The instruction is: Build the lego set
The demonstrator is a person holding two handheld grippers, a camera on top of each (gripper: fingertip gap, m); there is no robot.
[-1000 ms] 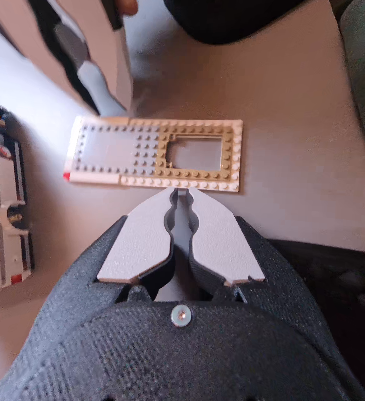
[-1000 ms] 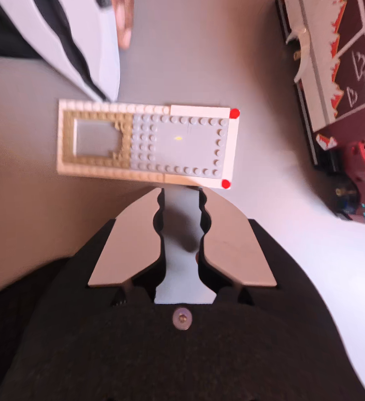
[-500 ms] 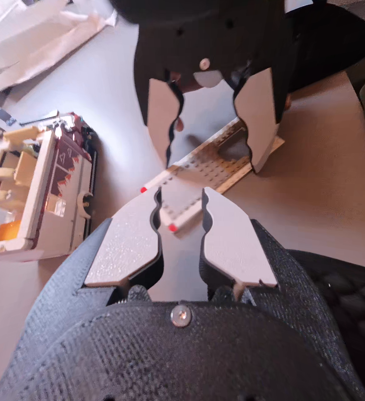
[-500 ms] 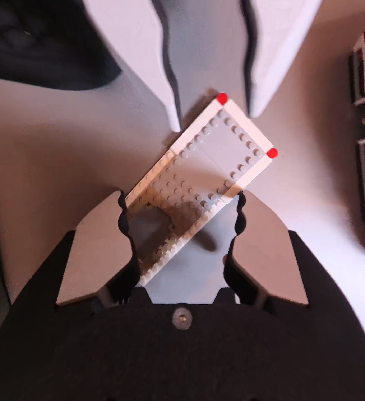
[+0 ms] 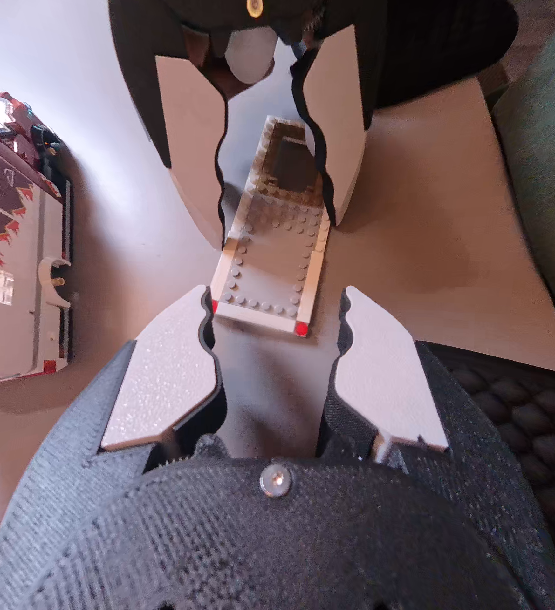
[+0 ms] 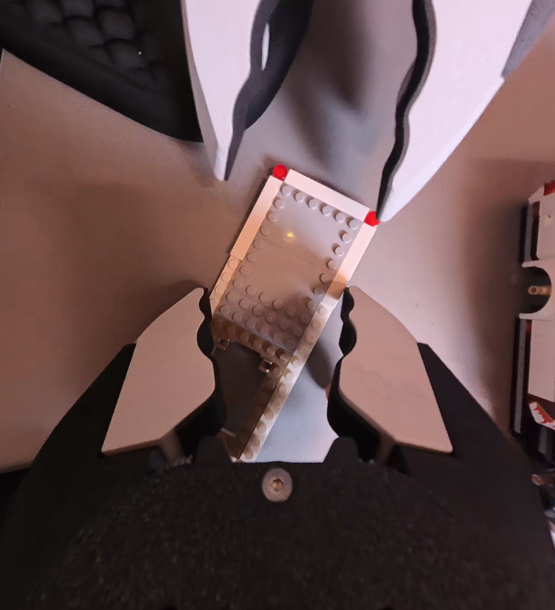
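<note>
The long flat studded building plate (image 6: 297,264), grey and tan with a white rim and red corner dots, lies on the table. The right gripper (image 6: 276,292) straddles its tan end, jaws apart and seemingly unclamped. The left gripper (image 5: 274,290) spreads around the red-dotted end, one pad (image 5: 207,307) beside a corner. Nothing is lifted yet.

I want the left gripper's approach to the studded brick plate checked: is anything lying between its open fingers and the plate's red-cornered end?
Nothing visible does. The left gripper stands open at the red-cornered end of the studded brick plate, only bare table around. The right gripper straddles the plate's far end, open too.
</note>
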